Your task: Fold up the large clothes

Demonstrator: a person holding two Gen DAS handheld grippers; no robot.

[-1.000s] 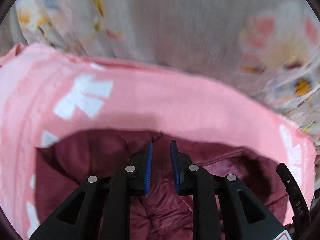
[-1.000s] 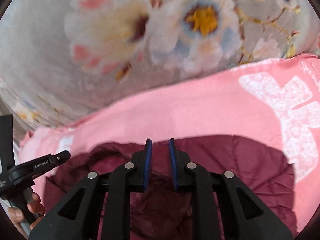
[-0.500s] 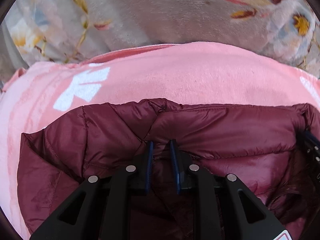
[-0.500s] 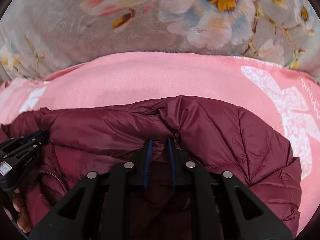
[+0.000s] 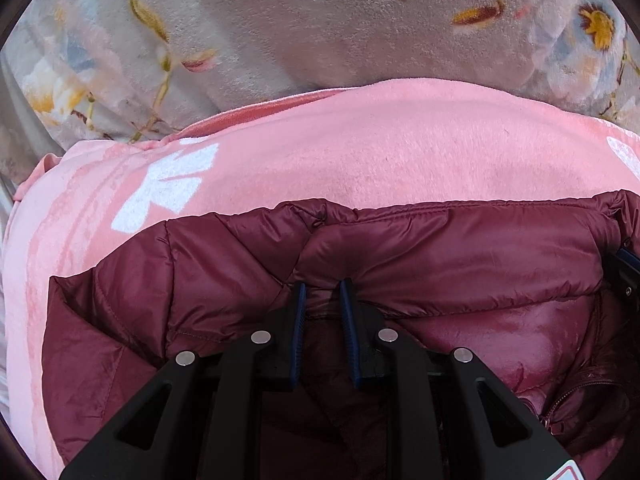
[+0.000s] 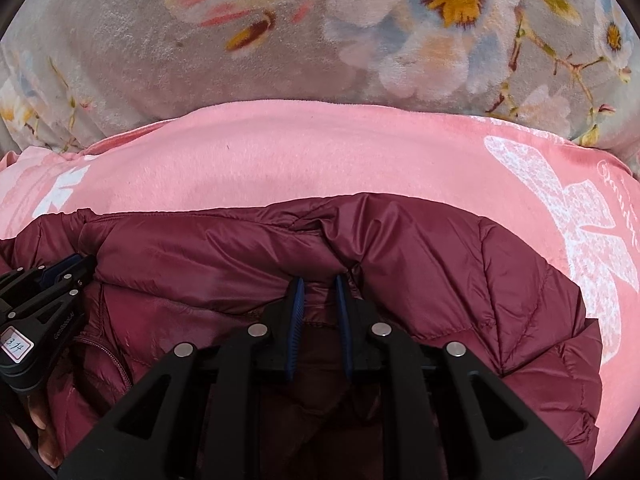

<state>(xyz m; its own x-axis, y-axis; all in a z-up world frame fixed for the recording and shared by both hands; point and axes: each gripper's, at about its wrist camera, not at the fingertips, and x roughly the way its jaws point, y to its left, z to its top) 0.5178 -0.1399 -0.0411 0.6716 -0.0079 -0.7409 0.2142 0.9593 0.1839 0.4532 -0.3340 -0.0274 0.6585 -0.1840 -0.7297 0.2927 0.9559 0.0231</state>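
Note:
A maroon quilted puffer jacket [image 5: 440,252] lies on a pink blanket [image 5: 380,152]; it also shows in the right wrist view [image 6: 420,248]. My left gripper [image 5: 322,286] is shut on a fold of the jacket near its top edge, left part. My right gripper [image 6: 318,280] is shut on a fold of the same edge, further right. The left gripper's body shows at the left of the right wrist view [image 6: 44,280], and the right gripper's tip at the right edge of the left wrist view [image 5: 626,268]. The jacket's zipper [image 5: 560,404] lies between them.
The pink blanket [image 6: 320,160] carries white bow prints [image 6: 580,248] and lies over a grey floral bedcover [image 6: 280,32], which fills the far side of both views [image 5: 320,20].
Both grippers have carried the jacket's edge forward and down over the pink blanket. The jacket now lies spread, with more of its quilted surface showing, and the motion has nearly stopped.

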